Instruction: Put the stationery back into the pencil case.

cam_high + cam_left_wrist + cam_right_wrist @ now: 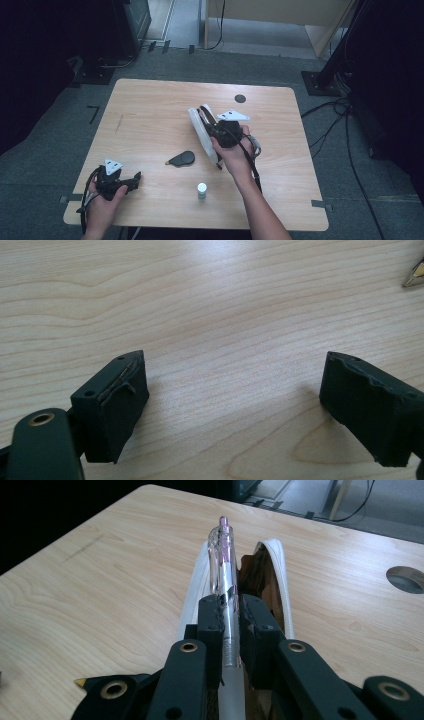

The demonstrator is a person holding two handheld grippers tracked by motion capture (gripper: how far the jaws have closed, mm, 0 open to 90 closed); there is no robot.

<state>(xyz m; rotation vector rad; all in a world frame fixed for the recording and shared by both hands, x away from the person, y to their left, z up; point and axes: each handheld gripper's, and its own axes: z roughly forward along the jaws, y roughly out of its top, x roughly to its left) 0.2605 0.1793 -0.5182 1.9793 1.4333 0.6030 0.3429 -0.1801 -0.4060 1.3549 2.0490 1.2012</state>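
Near the bottom left, your left gripper (131, 181) rests with jaws apart over bare table (150, 110). At frame centre, your right gripper (230, 612) is clamped on the clear pen (224, 555), above the open white pencil case (201, 134). Tilt it and the pen could catch the rim or slip.

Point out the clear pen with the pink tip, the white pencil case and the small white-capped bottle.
Clear pen with the pink tip (223, 560): right gripper view, on its clear barrel above the jaws.
White pencil case (278, 565): right gripper view, on its right white edge.
Small white-capped bottle (202, 188): high view, on its cap.
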